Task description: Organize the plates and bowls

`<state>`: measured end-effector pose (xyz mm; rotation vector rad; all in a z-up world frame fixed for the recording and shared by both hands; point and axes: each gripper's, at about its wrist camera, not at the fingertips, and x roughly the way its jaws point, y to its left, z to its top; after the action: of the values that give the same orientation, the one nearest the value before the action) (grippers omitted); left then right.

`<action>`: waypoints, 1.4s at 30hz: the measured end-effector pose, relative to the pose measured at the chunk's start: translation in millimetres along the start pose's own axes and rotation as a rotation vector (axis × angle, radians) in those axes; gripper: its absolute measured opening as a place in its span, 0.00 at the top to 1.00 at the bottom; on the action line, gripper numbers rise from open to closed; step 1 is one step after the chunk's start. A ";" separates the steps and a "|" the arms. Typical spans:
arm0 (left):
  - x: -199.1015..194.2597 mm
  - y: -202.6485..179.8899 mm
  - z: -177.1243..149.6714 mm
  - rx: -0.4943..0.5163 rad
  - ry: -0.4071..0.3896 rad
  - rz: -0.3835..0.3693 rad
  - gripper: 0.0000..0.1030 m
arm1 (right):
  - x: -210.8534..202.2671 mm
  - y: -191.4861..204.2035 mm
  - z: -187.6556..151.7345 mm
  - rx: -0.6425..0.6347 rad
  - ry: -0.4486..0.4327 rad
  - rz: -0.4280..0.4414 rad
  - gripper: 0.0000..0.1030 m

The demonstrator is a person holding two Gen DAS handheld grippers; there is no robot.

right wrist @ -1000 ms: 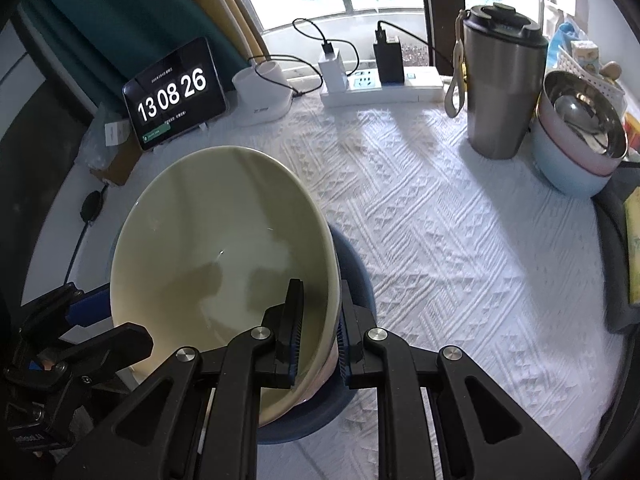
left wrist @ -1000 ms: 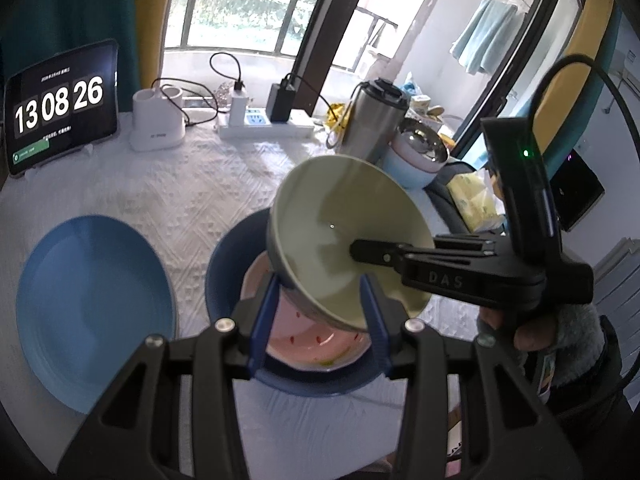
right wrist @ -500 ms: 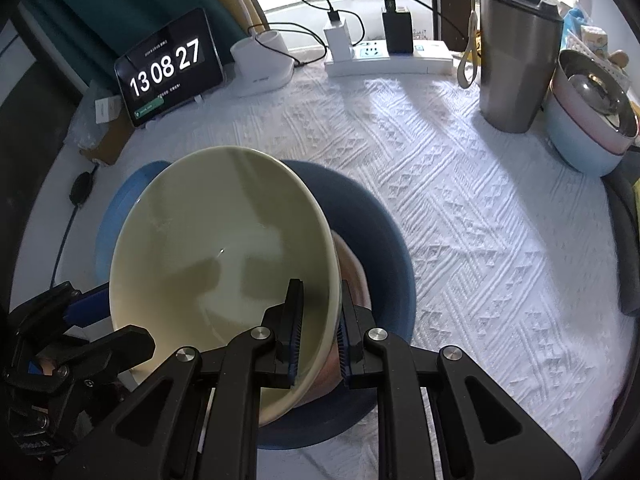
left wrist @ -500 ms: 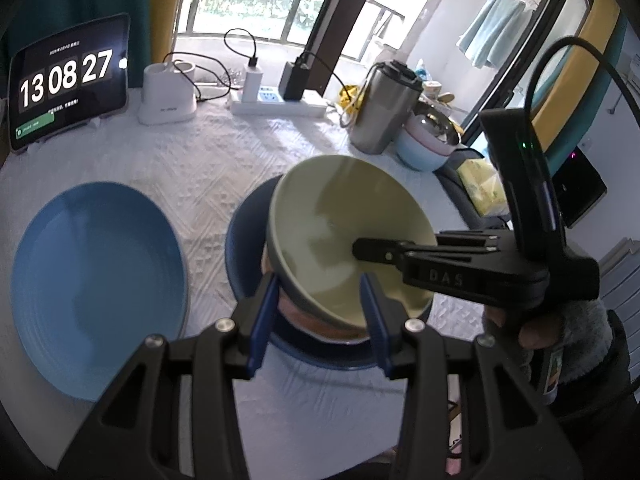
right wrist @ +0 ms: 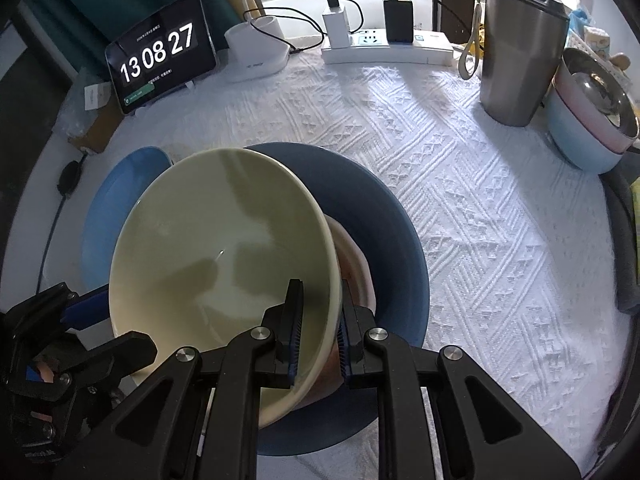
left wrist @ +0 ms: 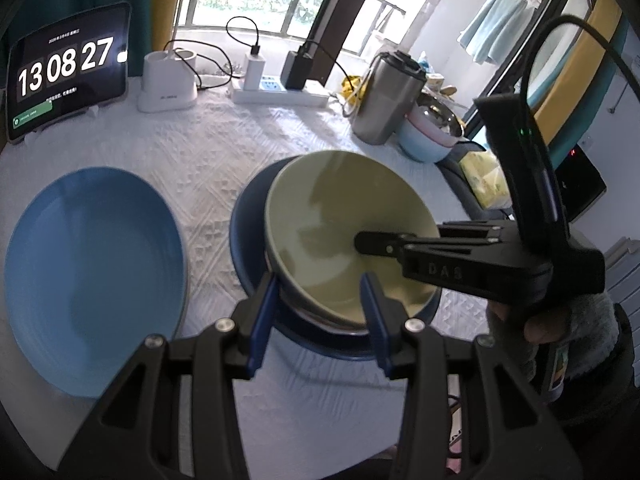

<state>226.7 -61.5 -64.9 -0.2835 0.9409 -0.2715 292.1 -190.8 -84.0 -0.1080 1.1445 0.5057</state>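
Observation:
A pale cream bowl [left wrist: 340, 220] [right wrist: 208, 248] sits tilted over a pink bowl [right wrist: 356, 264] that rests in a dark blue plate [left wrist: 248, 240] [right wrist: 392, 240]. My right gripper [right wrist: 320, 320] is shut on the cream bowl's near rim, one pad inside and one outside; the left wrist view shows this right gripper [left wrist: 360, 242] reaching in from the right. My left gripper [left wrist: 318, 312] straddles the opposite rim, shut on the bowl, and this left gripper [right wrist: 92, 320] shows at the lower left of the right wrist view. A light blue plate [left wrist: 92, 280] [right wrist: 108, 200] lies to the left.
At the back of the white tablecloth stand a tablet clock [right wrist: 160, 60], a white charger dock [right wrist: 256, 52] and a power strip [right wrist: 384, 46]. A steel tumbler [right wrist: 516, 48] and stacked pastel bowls [right wrist: 588, 120] with a steel one on top stand at the right.
Both grippers have carried the cream bowl down onto the pink bowl, which is now almost covered. The light blue plate shows more fully at the left.

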 end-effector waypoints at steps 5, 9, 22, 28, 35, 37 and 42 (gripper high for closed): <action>1.7 -0.6 -1.4 0.005 0.003 -0.007 0.59 | 1.2 0.9 1.7 0.001 0.000 -0.016 0.81; 2.2 -1.4 -2.7 0.020 0.001 -0.005 0.59 | 1.9 1.8 2.9 -0.003 0.003 -0.033 0.79; 3.1 0.9 -2.3 0.029 0.007 -0.017 0.57 | -1.2 2.8 3.2 -0.005 0.023 -0.044 0.76; 4.5 2.1 -1.5 0.025 0.005 -0.020 0.57 | -4.7 12.2 0.8 -0.071 0.020 -0.099 0.76; 4.0 4.5 -0.3 0.031 0.000 -0.032 0.57 | -13.5 21.3 -2.3 -0.120 -0.015 -0.170 0.75; 2.2 4.2 0.4 0.038 -0.007 -0.034 0.57 | -23.8 23.1 -2.1 -0.123 -0.064 -0.207 0.67; -2.4 6.2 2.2 0.041 -0.023 -0.029 0.57 | -31.2 24.2 -2.1 -0.120 -0.083 -0.187 0.65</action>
<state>227.8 -54.6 -64.1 -0.2619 0.9084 -0.3137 269.9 -180.4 -52.9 -0.2931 1.0115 0.4087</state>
